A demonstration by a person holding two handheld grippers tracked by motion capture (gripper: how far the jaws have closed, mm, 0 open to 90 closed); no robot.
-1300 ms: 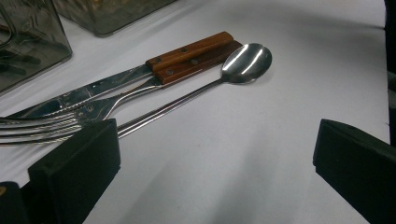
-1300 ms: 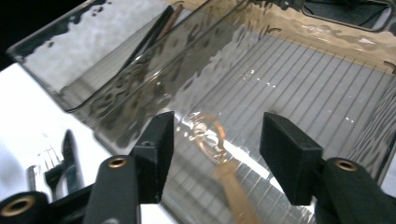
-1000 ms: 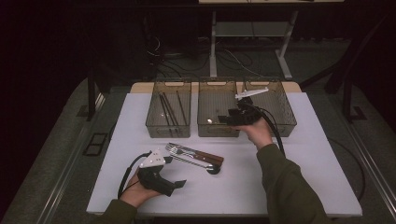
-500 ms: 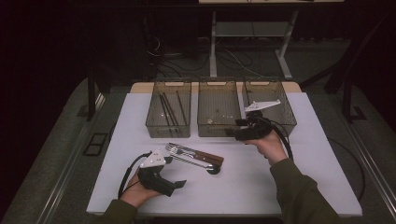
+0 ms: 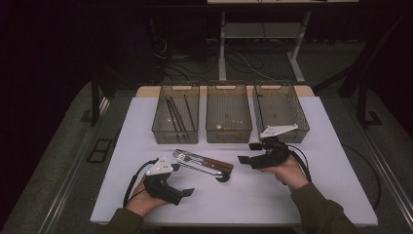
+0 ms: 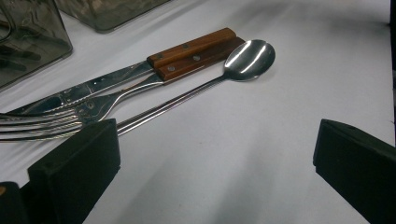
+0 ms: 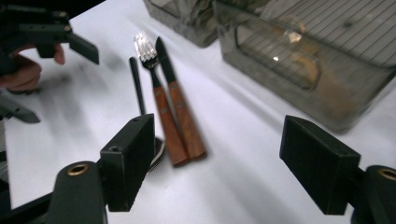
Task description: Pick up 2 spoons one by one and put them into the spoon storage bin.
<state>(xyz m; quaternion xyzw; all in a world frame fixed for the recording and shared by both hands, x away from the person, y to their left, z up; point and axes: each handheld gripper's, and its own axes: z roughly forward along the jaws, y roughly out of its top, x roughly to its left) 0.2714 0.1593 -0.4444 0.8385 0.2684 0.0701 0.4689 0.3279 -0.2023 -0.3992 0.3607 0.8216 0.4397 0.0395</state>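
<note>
A wooden-handled knife (image 5: 207, 162), a matching fork (image 5: 186, 158) and a steel spoon (image 5: 221, 176) lie together mid-table. My left gripper (image 5: 181, 179) rests on the table near them, jaws wide open and bare. In its own view my left gripper (image 6: 215, 140) has the fork tines (image 6: 37, 123) by one jaw, with the knife (image 6: 191, 44) and spoon (image 6: 250, 53) ahead. My right gripper (image 5: 248, 152) hovers right of the cutlery; its jaws have just been opening and hold nothing. In the right gripper view my right gripper (image 7: 219, 140) faces the fork (image 7: 161, 112) and knife (image 7: 184, 114).
Three clear bins stand in a row at the back: the left bin (image 5: 176, 141) holds dark sticks (image 5: 175, 114), then come the middle bin (image 5: 229, 139) and the right bin (image 5: 292, 132). White tabletop lies open in front of the cutlery.
My right hand has drawn back from over the middle bin toward the near side and slightly right, sinking toward the table, and its jaws stand wider. The left hand and the cutlery have kept still.
</note>
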